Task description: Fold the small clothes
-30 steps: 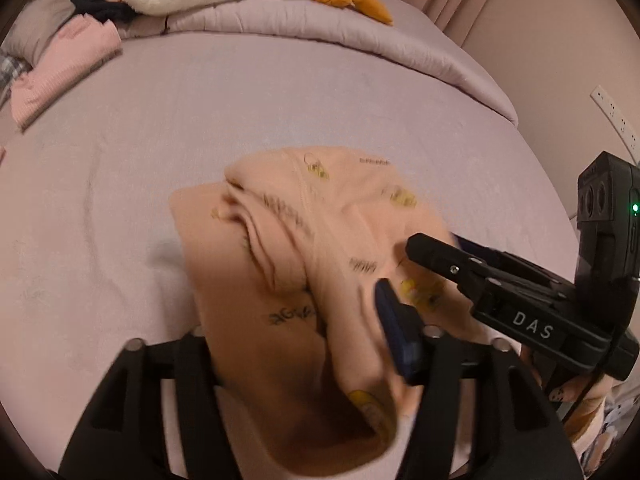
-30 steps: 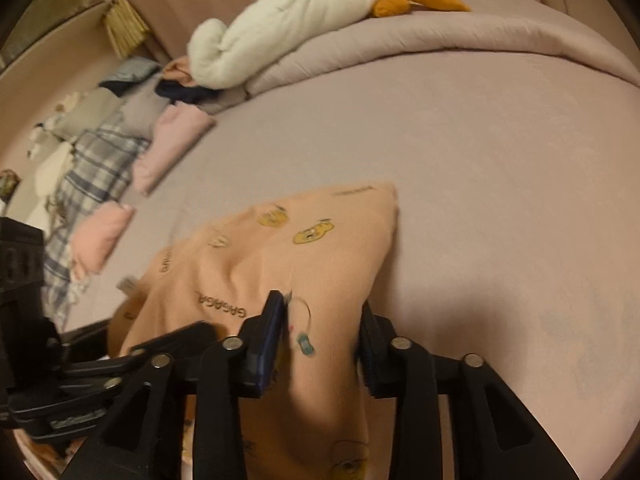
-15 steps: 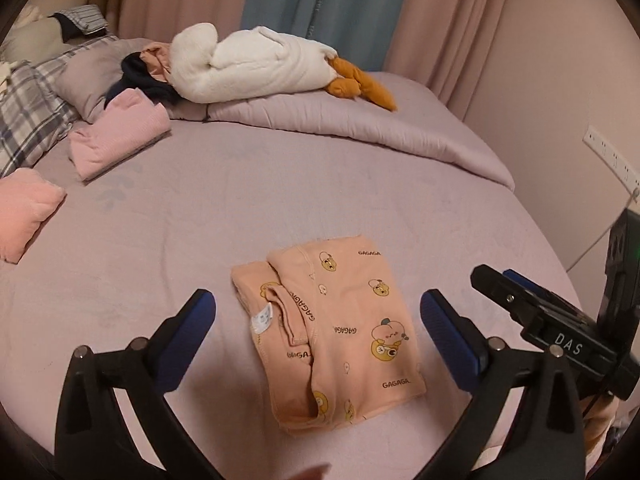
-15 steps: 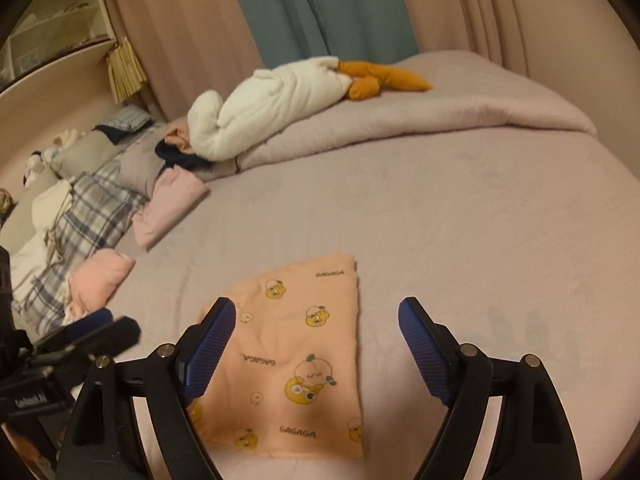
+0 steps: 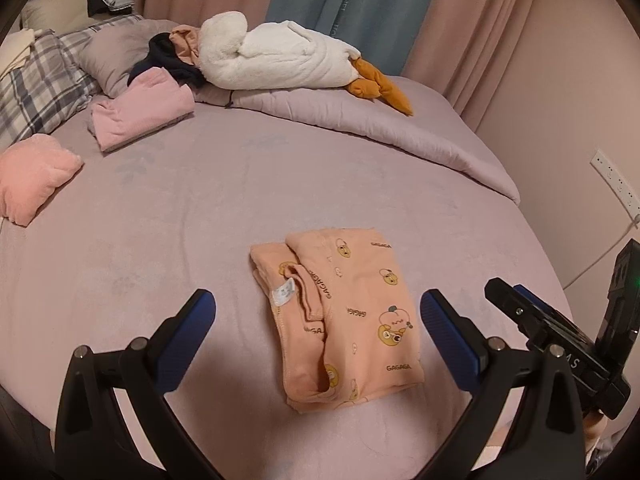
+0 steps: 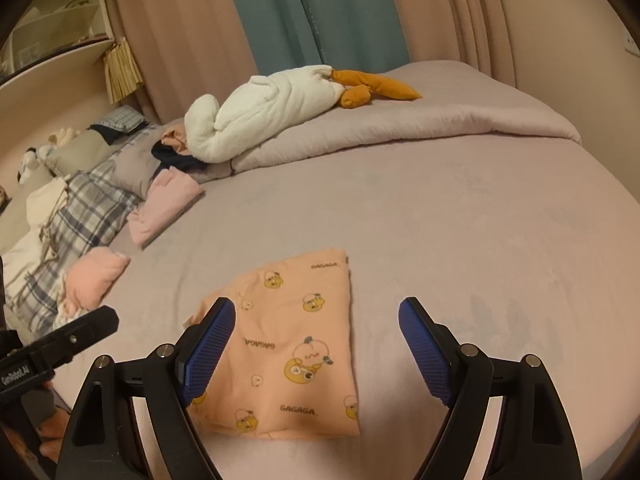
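Observation:
A small peach garment (image 5: 344,316) with bear prints and "GAGAGA" lettering lies folded into a compact rectangle on the mauve bed (image 5: 200,208). It also shows in the right wrist view (image 6: 292,352). My left gripper (image 5: 318,336) is open and empty, raised above the bed with the garment between its blue pads. My right gripper (image 6: 316,350) is open and empty, held over the garment's near right part. The right gripper also shows at the right edge of the left wrist view (image 5: 560,344).
A folded pink garment (image 5: 140,114) and a folded salmon garment (image 5: 34,178) lie at the far left. A white plush goose (image 5: 276,60) rests on a rolled quilt (image 5: 380,124) at the back. Plaid pillows (image 5: 36,88) are far left. A wall (image 5: 580,100) stands right.
Both grippers let go of the peach garment, opened wide and pulled back upward. The garment now lies flat and folded on the bed.

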`<state>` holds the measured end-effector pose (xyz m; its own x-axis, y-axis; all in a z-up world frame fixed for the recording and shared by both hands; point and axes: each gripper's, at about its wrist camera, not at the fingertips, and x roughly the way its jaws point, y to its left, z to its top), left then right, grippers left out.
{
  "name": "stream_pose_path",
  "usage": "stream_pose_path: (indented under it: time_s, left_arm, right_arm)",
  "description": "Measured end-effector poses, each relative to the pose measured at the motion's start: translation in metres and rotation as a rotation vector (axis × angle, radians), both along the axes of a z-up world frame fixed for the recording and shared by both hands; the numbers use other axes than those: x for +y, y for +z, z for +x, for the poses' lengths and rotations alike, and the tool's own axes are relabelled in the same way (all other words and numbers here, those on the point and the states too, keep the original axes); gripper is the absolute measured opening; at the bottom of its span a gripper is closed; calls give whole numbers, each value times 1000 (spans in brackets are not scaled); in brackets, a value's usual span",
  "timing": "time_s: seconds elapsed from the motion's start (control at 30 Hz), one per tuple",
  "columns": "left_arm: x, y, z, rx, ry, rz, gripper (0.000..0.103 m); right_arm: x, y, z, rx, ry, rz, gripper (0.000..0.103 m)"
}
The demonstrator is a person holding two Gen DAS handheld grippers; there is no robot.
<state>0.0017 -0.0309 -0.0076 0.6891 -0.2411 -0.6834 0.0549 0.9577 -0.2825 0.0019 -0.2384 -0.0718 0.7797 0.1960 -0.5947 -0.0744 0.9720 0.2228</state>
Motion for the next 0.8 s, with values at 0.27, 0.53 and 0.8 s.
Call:
stream_pose_path:
  time_s: [0.27, 0.53, 0.8]
  left_arm:
    - [0, 2, -6, -17, 21, 45, 102]
    - [0, 6, -13, -33, 1, 16, 102]
    - [-2, 8, -14, -29, -1, 23, 102]
  right_arm:
    - [2, 1, -5, -5, 9, -3, 84]
    - [4, 0, -8, -4, 13, -8, 84]
    - [9, 0, -10, -5, 26, -7, 84]
